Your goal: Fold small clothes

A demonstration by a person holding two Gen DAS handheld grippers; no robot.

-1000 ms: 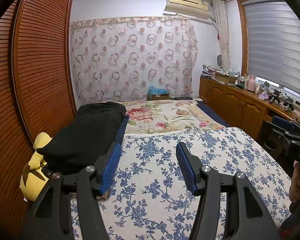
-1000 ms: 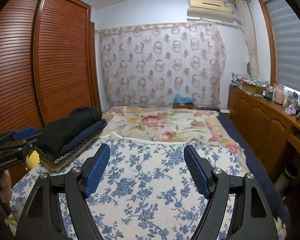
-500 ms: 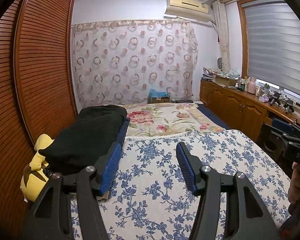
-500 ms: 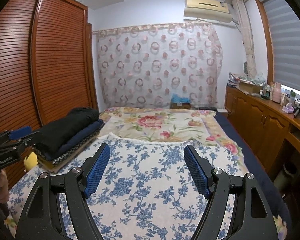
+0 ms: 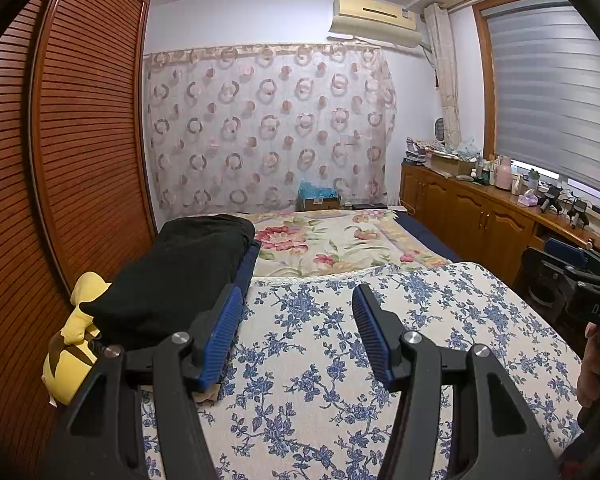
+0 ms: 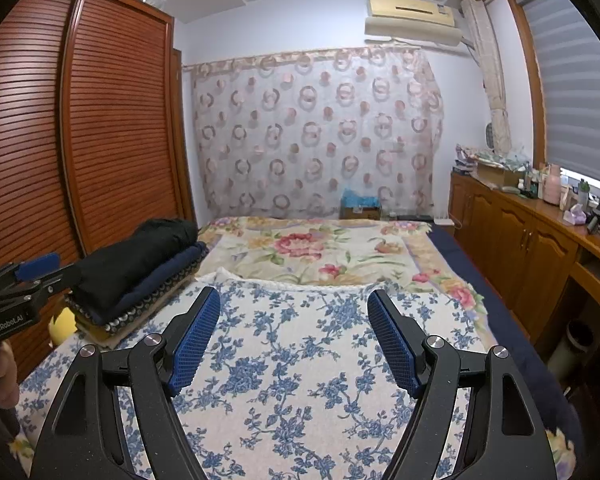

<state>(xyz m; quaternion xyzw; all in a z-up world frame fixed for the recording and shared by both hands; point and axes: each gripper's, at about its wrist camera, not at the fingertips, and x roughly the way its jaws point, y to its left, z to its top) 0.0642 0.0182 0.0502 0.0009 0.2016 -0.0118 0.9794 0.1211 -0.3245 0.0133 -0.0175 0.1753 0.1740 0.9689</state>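
Right wrist view alone shows patterned layers under folded black clothes (image 6: 136, 256); both grippers' fingers released.

Wooden wardrobe (image 5: 80, 140), patterned curtain (image 5: 268, 128), air conditioner (image 5: 374, 20)

- A louvred wooden wardrobe (image 5: 80, 140) lines the left wall.
- A ring-patterned curtain (image 5: 268, 128) covers the far wall, under an air conditioner (image 5: 374, 14).
- A cluttered wooden counter (image 5: 500, 200) runs below the blinded window (image 5: 552, 92), right.
- A bed (image 5: 332, 240) fills the floor.
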